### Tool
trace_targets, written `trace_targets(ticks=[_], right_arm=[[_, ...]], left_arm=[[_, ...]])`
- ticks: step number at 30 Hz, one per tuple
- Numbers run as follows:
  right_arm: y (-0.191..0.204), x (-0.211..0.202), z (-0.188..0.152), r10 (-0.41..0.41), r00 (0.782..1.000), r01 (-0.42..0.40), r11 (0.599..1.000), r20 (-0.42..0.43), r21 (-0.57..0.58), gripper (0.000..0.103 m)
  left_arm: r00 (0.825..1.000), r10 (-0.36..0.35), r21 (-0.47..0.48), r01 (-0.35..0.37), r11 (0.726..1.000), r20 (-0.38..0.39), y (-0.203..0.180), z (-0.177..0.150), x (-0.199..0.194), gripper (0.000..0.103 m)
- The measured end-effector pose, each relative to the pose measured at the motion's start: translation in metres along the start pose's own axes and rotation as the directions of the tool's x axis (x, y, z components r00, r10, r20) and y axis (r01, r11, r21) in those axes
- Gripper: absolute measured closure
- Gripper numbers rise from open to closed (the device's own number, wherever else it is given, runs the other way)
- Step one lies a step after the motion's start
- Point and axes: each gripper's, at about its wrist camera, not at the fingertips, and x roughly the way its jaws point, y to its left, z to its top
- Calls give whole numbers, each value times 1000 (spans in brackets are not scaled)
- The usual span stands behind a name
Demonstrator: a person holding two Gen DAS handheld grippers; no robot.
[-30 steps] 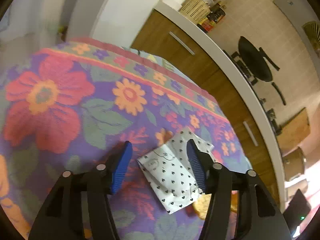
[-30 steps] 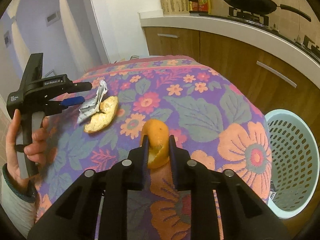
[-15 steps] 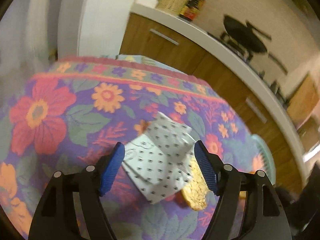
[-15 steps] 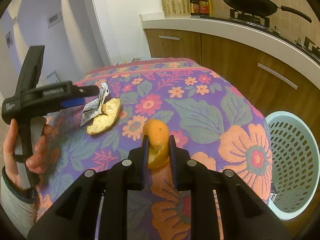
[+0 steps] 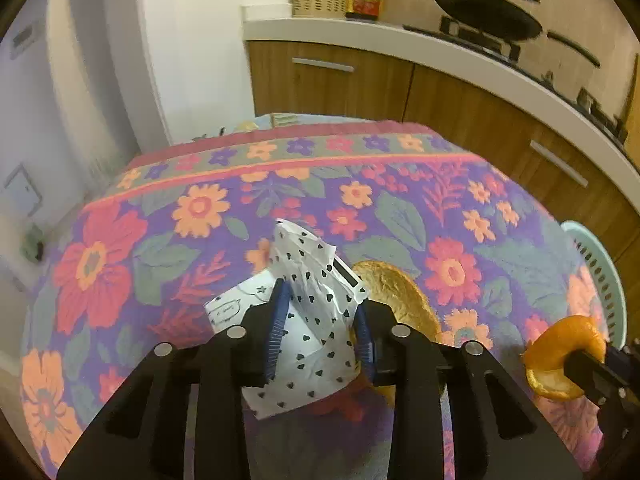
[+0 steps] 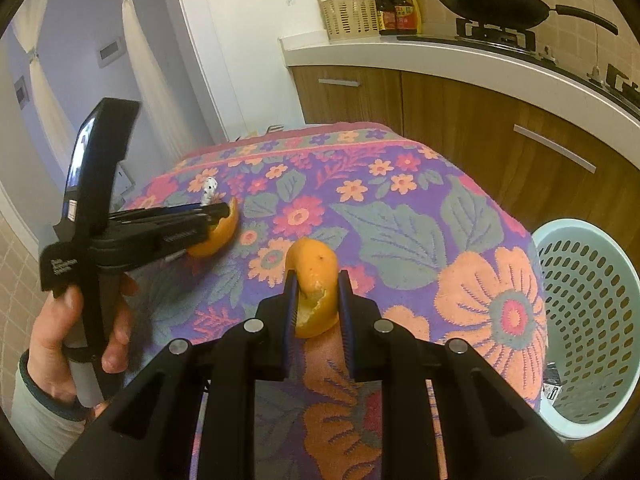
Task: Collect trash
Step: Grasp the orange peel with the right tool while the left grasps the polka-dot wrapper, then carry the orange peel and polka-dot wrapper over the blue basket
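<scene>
My left gripper [image 5: 320,312] is shut on a crumpled white paper wrapper with black hearts [image 5: 316,300] above the flowered tablecloth [image 5: 200,208]. A second orange peel [image 5: 400,300] lies on the cloth just right of it. My right gripper [image 6: 318,296] is shut on an orange peel [image 6: 314,280] and holds it above the cloth; it also shows at the right edge of the left wrist view [image 5: 560,360]. The left gripper [image 6: 216,216] shows in the right wrist view, held by a hand, with the other peel [image 6: 220,232] beside it.
A pale green perforated trash basket [image 6: 592,320] stands on the floor off the table's right edge [image 5: 600,280]. Behind are wooden cabinets [image 6: 440,104], a white counter with a wicker basket [image 6: 348,12], bottles and a black wok [image 6: 492,0].
My left gripper has closed on the heart-print wrapper and swung to face the counter. My right gripper has kept its hold on the orange peel and barely moved.
</scene>
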Motion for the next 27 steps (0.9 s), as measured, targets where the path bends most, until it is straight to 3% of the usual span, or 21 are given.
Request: trace_targets(ticks=[5,12,18,27], right_arm=[[0,0,1,2,1000,-2,1000,1,-4,87],[1,-4,1,0,1000,0,1000,18,-8,86],[-1,-18,0,15,996,-15,1000,86,0,87],[-52,-61,-10,-54,983,36,993,177,108,87]], left_arm=[[990,-133,-97,136,986,39,24,-3,-17,95],[968,-218,-211,241,947,127,53,-15,-46,100],[953,-228,-167,262,951,198,35,-14,-68,100],[913,-331,3,340,940,237,-52,4,-98,100]])
